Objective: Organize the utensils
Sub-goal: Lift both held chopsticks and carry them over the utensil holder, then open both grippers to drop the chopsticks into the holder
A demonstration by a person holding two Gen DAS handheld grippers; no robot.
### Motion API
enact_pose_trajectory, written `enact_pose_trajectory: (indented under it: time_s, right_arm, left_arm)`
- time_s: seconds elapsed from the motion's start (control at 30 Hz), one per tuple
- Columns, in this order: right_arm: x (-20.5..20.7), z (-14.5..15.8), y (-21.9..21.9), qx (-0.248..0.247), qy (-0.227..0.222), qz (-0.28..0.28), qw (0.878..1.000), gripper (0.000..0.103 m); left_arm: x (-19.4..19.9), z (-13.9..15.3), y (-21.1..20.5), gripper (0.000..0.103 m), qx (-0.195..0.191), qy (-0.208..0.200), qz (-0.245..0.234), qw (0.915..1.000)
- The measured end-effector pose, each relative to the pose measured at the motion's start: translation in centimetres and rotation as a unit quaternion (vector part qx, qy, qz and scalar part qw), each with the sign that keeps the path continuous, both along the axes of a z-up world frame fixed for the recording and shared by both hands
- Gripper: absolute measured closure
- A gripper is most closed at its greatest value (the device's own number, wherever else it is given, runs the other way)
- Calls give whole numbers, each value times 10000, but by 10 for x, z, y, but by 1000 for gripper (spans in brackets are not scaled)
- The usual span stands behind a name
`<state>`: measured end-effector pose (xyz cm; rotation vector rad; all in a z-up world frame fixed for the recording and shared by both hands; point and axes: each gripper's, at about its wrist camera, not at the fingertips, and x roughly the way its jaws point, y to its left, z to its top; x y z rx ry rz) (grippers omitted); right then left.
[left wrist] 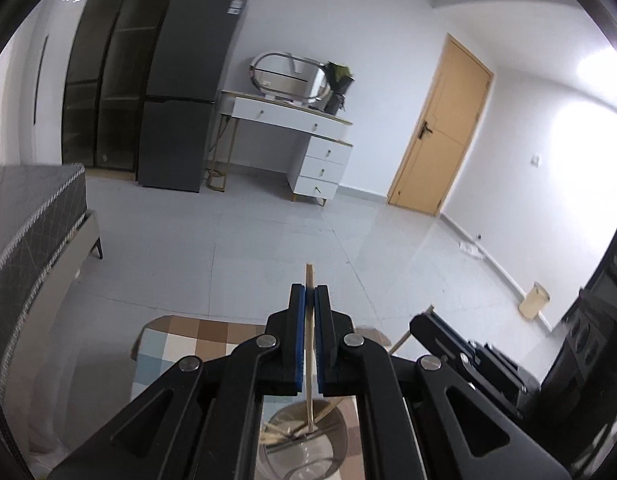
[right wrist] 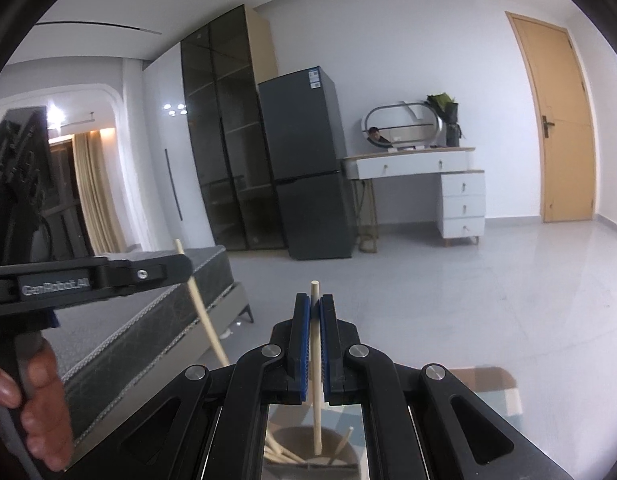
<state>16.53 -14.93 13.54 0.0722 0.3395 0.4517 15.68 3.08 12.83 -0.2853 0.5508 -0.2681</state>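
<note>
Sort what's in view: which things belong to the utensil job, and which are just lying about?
Job: chopstick in left gripper; chopstick in right gripper; holder with more chopsticks.
Lying about: fridge, dressing table, door, bed, bin.

Lying open ahead of both grippers: bare floor (left wrist: pixel 268 240) across the middle of each frame. Crowding the lower centre of the left wrist view: round holder (left wrist: pixel 304 444) with loose sticks (left wrist: pixel 280 428) fanning inside. Closing in from the lower right there: right gripper (left wrist: pixel 432 312) gripping a chopstick (left wrist: pixel 400 342), just beside the left gripper (left wrist: pixel 309 294). Blocking the left edge: bed (left wrist: pixel 32 232). Standing well clear at the back wall: fridge (right wrist: pixel 304 164), dresser (right wrist: pixel 460 196), door (right wrist: pixel 560 120).
</note>
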Motion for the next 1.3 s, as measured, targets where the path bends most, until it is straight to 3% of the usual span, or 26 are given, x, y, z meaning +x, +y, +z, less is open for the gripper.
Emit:
enact_pose_trajectory:
  time_s: [0.23, 0.33, 0.53, 1.3]
  right_arm:
    - [4, -25, 5, -268, 4, 158, 9995, 99]
    - [2, -34, 9, -419, 7, 235, 9988, 99]
    - [-2, -48, 15, -664, 12, 396, 9970, 99]
    - [18, -84, 3, -332, 909, 496, 9941, 95]
  left_arm:
    - [8, -38, 8, 103, -189, 138, 195, 9995]
    - [9, -46, 10, 103, -396, 144, 16, 9991]
    - [8, -50, -2, 103, -109, 182, -72, 9998]
    - [20, -55, -12, 103, 215, 532, -183, 9982]
